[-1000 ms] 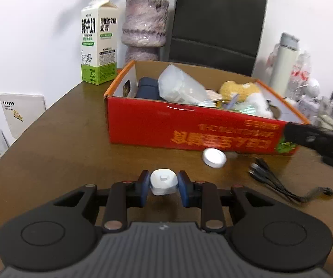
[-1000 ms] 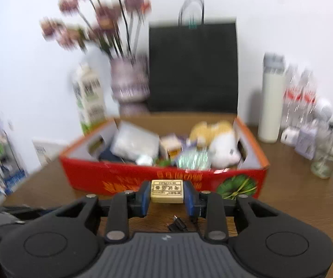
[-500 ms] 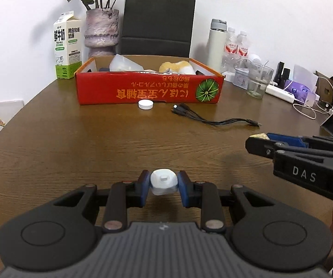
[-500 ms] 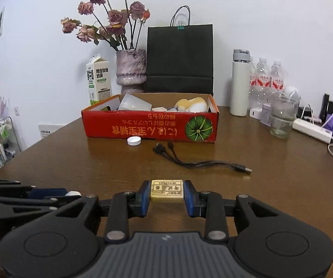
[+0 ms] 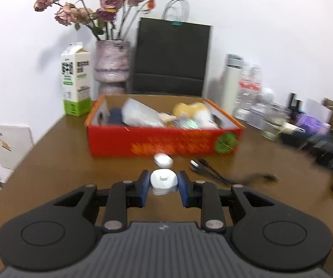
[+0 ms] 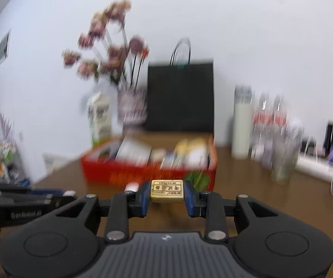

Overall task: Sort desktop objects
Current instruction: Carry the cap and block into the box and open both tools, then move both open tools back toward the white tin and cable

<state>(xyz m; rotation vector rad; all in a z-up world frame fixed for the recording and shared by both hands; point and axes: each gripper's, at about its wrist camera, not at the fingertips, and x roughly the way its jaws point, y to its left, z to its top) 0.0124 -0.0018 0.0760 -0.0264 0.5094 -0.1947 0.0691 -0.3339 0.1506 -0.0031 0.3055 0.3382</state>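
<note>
My left gripper (image 5: 163, 180) is shut on a small white round cap (image 5: 163, 183), held above the brown table (image 5: 50, 162). My right gripper (image 6: 166, 191) is shut on a tan rectangular eraser (image 6: 166, 192) with printed writing. Ahead of both stands the red cardboard box (image 5: 161, 143), holding a clear bag, a yellow plush and other items. A white round lid (image 5: 163, 159) and a black cable (image 5: 212, 173) lie on the table in front of the box. In the right wrist view the left gripper (image 6: 67, 194) shows at the left edge.
Behind the box stand a milk carton (image 5: 76, 81), a vase of dried roses (image 5: 112, 67) and a black paper bag (image 5: 171, 58). A white thermos (image 5: 232, 81), water bottles and a glass (image 5: 270, 125) crowd the right side. Both views are motion-blurred.
Since half a second ago both grippers have come closer to the red box and risen a little; it looks larger in both views. Each still holds the same thing.
</note>
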